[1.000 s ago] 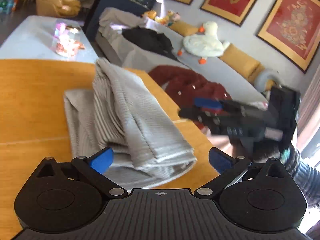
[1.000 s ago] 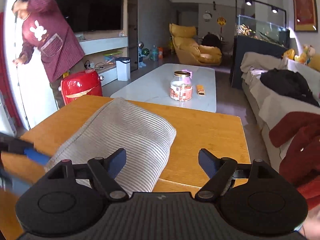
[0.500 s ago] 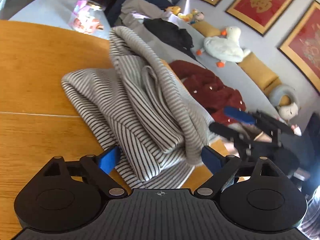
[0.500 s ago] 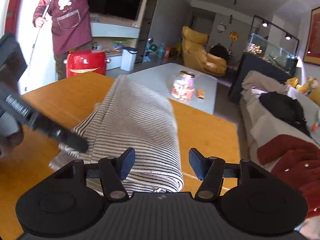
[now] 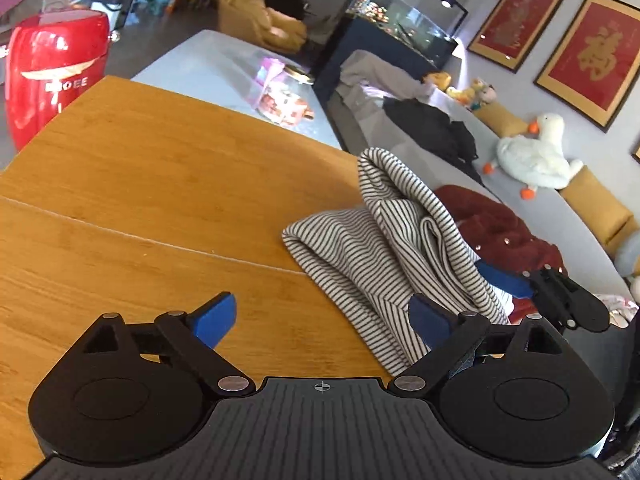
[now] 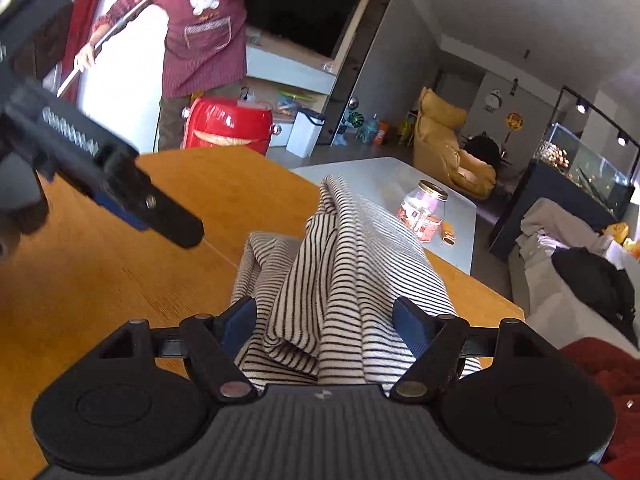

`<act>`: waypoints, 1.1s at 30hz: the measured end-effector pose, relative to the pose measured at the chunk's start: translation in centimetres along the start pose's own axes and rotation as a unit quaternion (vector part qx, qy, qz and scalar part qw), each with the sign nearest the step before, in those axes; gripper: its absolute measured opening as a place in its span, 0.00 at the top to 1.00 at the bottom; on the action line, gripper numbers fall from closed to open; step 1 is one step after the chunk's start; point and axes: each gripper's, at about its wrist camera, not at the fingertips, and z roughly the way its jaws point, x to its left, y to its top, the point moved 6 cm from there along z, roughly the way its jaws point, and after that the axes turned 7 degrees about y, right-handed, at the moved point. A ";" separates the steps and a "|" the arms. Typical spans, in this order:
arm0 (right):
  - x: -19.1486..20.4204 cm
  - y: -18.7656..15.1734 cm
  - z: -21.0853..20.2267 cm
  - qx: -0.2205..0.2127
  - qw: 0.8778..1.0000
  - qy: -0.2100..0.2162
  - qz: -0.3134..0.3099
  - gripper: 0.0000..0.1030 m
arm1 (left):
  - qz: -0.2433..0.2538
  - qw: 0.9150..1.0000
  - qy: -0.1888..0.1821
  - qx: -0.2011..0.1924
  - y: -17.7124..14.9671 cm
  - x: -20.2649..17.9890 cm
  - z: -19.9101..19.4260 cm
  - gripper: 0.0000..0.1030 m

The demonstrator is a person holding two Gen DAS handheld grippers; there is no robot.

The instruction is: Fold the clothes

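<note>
A black-and-white striped garment [image 5: 384,248] lies bunched and partly folded on the wooden table [image 5: 140,200], near its right edge. My left gripper [image 5: 324,318] is open and empty over bare wood, just left of the garment. My right gripper [image 6: 324,320] is open with the garment [image 6: 340,276] bunched between its blue pads, which stand apart around the cloth. The right gripper shows in the left wrist view [image 5: 552,292] at the garment's far side. The left gripper shows in the right wrist view [image 6: 120,188], raised over the table to the left.
A sofa [image 5: 400,128] with a dark red coat [image 5: 500,224], black clothes and a plush goose runs past the table's right edge. A white coffee table [image 6: 380,176] with a jar [image 6: 424,210] stands beyond. A red appliance [image 6: 228,124] and a person with a pole [image 6: 200,24] are at the far left.
My left gripper has swung left off the garment and now faces bare table. My right gripper has moved forward so the garment sits between its open fingers. The garment is more bunched up.
</note>
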 end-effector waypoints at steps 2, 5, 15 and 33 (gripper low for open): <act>-0.4 0.3 0.1 -0.003 1.000 -0.024 -0.009 0.32 | 0.004 1.000 0.001 0.000 -0.1 0.0 -0.1 0.06; -0.9 0.4 -0.1 0.000 0.998 -0.061 -0.035 0.32 | 0.005 1.000 -0.008 0.005 -0.2 -0.1 0.2 0.05; -2.2 -1.3 2.3 0.010 0.991 -0.113 -0.067 0.65 | 0.000 0.995 -0.093 0.045 -0.3 -4.5 3.2 0.16; 0.5 1.9 -1.8 0.015 0.999 0.022 -0.031 0.75 | 0.005 0.996 -0.078 0.047 -0.7 -1.5 3.0 0.22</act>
